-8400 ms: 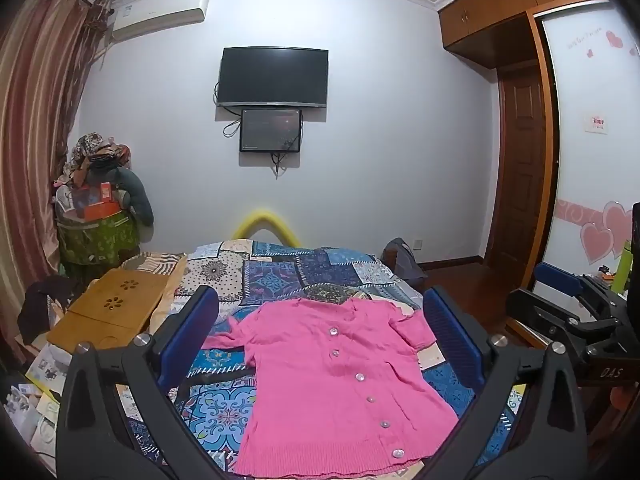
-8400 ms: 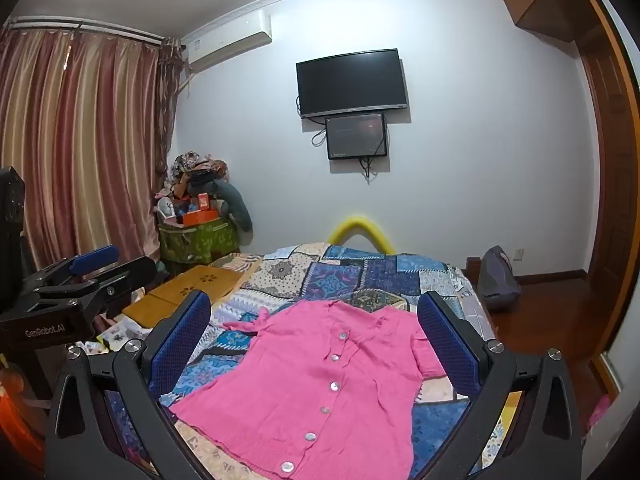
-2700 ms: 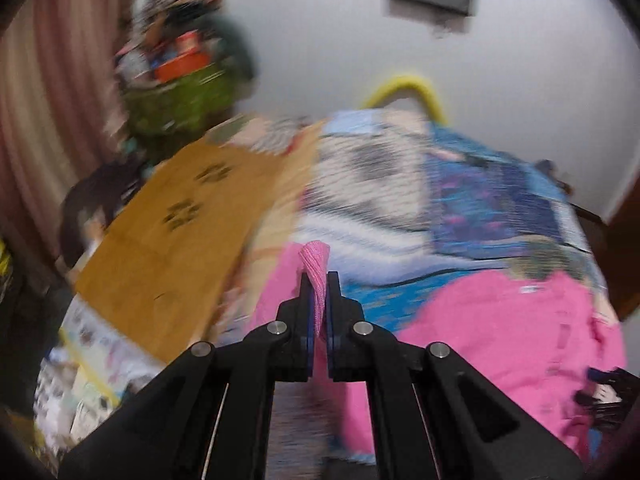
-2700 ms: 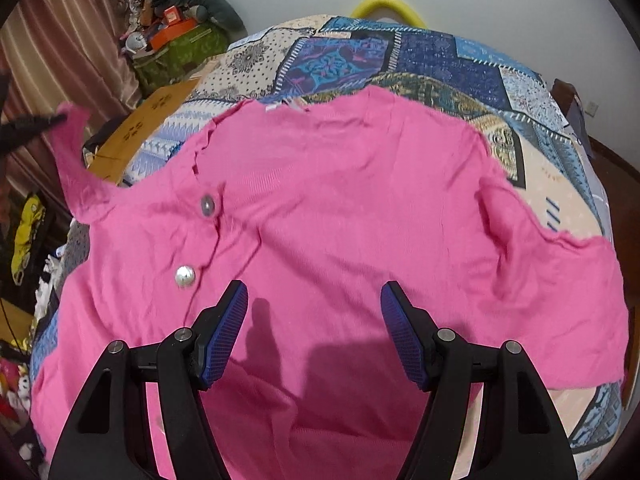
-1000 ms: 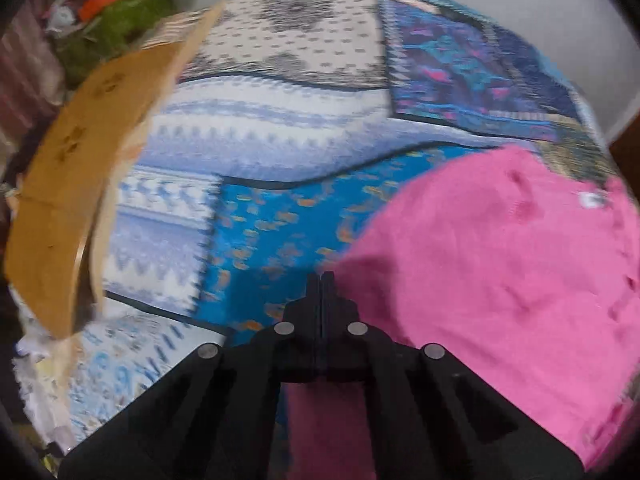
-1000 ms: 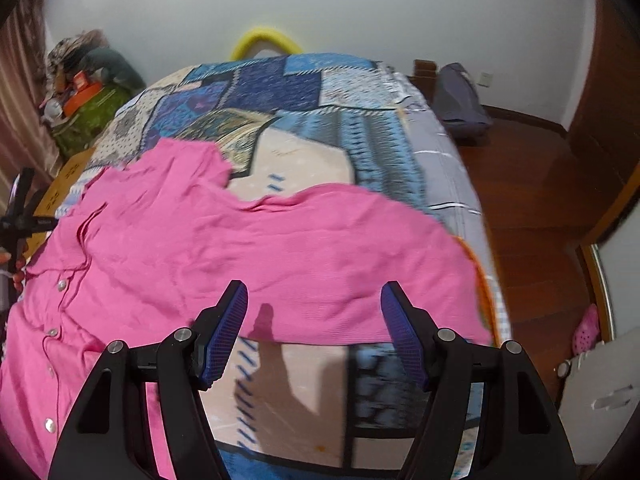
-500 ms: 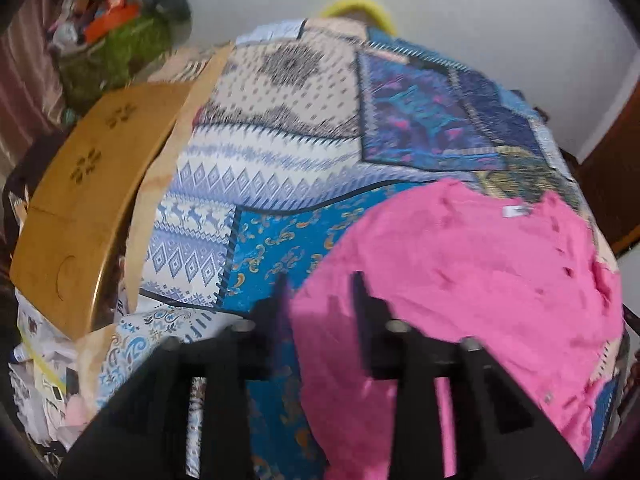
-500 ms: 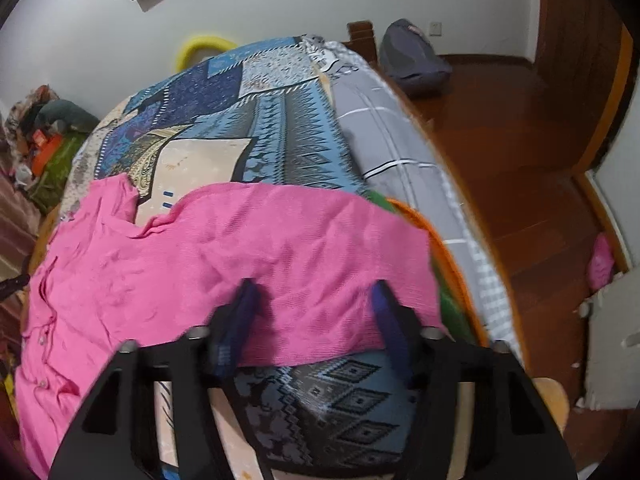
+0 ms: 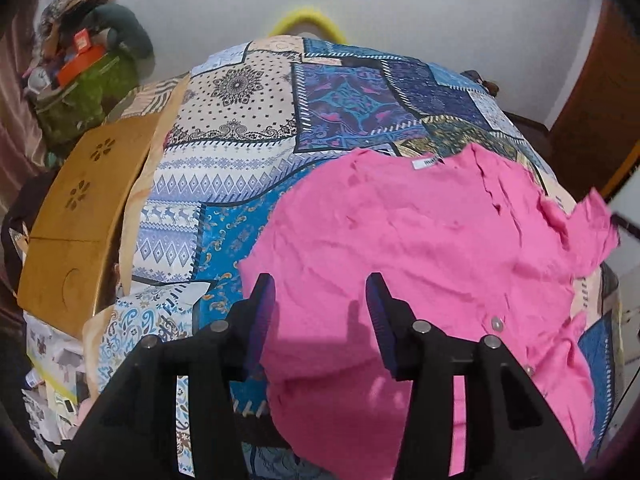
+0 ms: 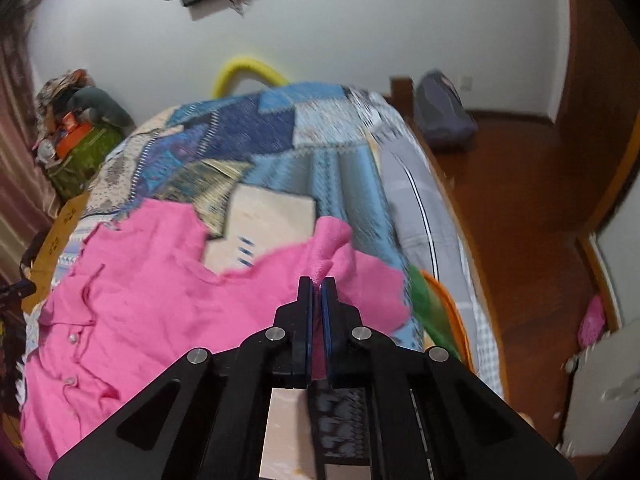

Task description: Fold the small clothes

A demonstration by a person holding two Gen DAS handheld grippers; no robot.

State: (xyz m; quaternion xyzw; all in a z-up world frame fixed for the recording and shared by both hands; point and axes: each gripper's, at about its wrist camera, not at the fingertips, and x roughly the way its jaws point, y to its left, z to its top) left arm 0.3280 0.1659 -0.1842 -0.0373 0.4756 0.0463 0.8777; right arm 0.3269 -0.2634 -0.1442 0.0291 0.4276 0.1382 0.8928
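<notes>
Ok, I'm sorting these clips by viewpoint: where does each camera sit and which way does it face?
Left wrist: on the left gripper, looking steeply down at the pink cardigan on the patchwork bedspread; its fingers are opening, holding nothing.
Right wrist: on the right gripper, angled down at the bed's right edge and the wooden floor; it is shut on a fold of the cardigan.
Shared: cardigan, bedspread, yellow hoop, green bag.
</notes>
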